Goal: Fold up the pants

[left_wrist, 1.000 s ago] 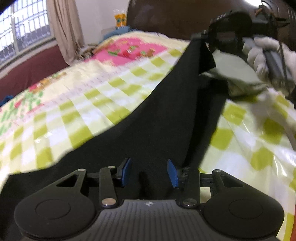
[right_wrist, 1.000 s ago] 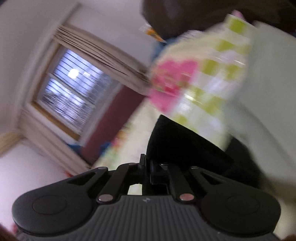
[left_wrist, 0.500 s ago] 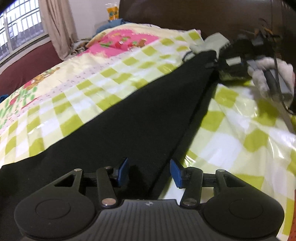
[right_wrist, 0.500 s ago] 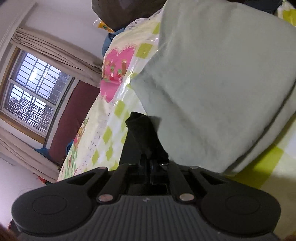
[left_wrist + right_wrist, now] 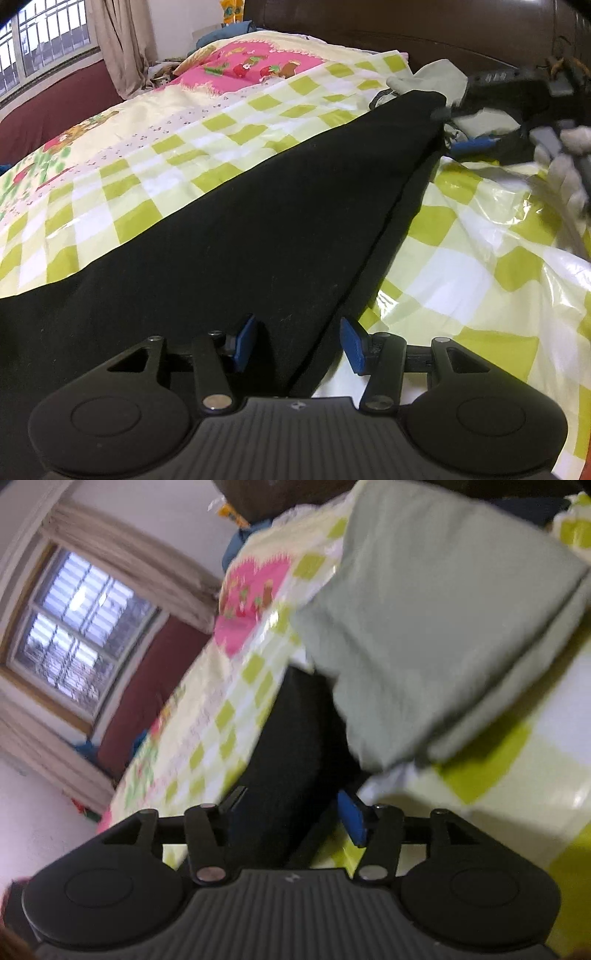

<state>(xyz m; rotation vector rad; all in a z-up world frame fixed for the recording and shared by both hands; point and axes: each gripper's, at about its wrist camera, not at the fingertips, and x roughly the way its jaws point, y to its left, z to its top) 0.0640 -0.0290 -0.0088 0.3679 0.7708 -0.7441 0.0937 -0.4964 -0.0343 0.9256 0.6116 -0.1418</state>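
Observation:
Black pants [image 5: 258,240] lie stretched along the checkered bed, running from my left gripper [image 5: 299,343] up to the right gripper [image 5: 452,129] at the far end. The left gripper is open, its blue pads [image 5: 245,341] standing apart over the near part of the fabric. In the right wrist view the right gripper [image 5: 291,812] is opening its jaws. The pants' far end [image 5: 291,738] lies loose between them, and the pads do not press on it. A white-gloved hand [image 5: 569,166] holds the right gripper.
A folded grey-green cloth [image 5: 443,627] lies just beyond the pants' far end. The yellow-green checkered sheet [image 5: 147,166] covers the bed, with a pink pillow [image 5: 251,66] and a dark headboard [image 5: 406,26] behind. A window [image 5: 74,627] with curtains is on the left.
The right gripper came down with the pants' end and its jaws parted, letting the fabric go. The pants, lifted before, now lie flat. The left gripper sank a little.

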